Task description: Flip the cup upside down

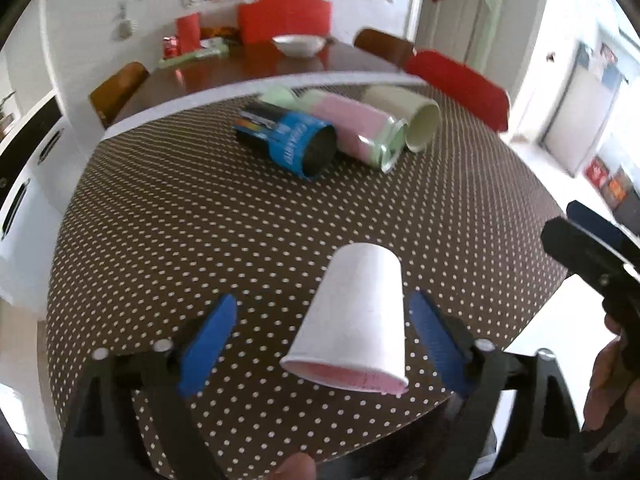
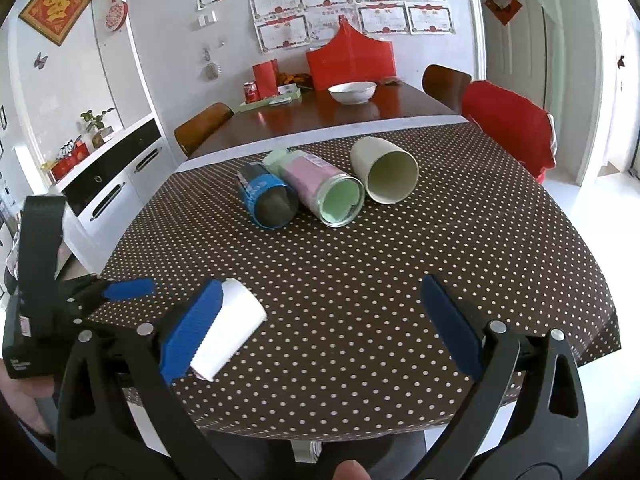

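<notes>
A white paper cup (image 1: 354, 316) stands upside down, mouth down, on the dotted brown tablecloth (image 1: 200, 220) near the front edge. My left gripper (image 1: 324, 344) is open around it, blue pads apart on either side, not touching. In the right wrist view the cup (image 2: 230, 336) shows partly behind my right gripper's left pad. My right gripper (image 2: 324, 328) is open and empty above the cloth (image 2: 360, 260). The left gripper (image 2: 120, 292) shows at the left there; the right gripper's black body (image 1: 592, 248) shows at the left view's right edge.
Three cups lie on their sides at the far part of the cloth: a blue one (image 2: 268, 200), a pink and green one (image 2: 324, 192) and a cream one (image 2: 386, 176). Beyond stand a wooden table with a white bowl (image 2: 352, 92), chairs, and a red chair (image 2: 508, 128) at the right.
</notes>
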A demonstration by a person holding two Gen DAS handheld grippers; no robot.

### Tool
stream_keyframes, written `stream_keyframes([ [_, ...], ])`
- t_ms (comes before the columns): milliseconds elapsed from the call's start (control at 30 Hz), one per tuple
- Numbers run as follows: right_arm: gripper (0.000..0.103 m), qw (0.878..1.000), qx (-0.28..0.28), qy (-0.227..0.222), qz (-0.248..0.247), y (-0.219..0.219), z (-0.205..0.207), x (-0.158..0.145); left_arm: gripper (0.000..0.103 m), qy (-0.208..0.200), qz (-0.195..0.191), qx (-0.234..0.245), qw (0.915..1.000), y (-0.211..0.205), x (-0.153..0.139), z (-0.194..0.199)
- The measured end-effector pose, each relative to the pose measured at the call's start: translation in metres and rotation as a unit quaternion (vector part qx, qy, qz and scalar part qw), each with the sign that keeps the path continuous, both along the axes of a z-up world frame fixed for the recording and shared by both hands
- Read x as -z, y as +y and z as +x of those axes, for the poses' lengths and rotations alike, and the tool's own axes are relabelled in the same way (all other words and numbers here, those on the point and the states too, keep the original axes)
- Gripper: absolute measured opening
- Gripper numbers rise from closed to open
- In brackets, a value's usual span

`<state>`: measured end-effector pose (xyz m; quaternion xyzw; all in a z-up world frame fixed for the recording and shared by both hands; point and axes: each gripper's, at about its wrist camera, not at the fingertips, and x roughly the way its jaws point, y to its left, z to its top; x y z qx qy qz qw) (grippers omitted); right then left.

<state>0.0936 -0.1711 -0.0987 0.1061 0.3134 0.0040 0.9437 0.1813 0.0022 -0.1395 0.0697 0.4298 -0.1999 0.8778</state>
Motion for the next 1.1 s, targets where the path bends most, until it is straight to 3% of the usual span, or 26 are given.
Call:
stream_keyframes([
  [233, 0.097, 1.0, -0.017, -0.02, -0.007, 0.023, -0.009, -0.013, 0.091, -0.053, -0.004, -0.053, 0.9972, 0.022, -0.014, -0.017],
  [533, 0.097, 0.999, -0.023, -0.025, 0.002, 0.04, -0.019, -0.029, 0.091, -0.122, -0.029, -0.116, 0.9853, 0.058, -0.048, -0.053],
  [767, 0.097, 0.998, -0.016, 0.042, 0.053, 0.044, -0.007, -0.014, 0.091, -0.156, -0.024, -0.149, 0.9762, 0.079, -0.054, -0.072],
  [1100, 0.097, 0.986, 0.013, 0.138, 0.092, 0.062, 0.039, 0.035, 0.091, -0.143, -0.023, -0.158, 0.9767, 0.093, -0.035, -0.07],
])
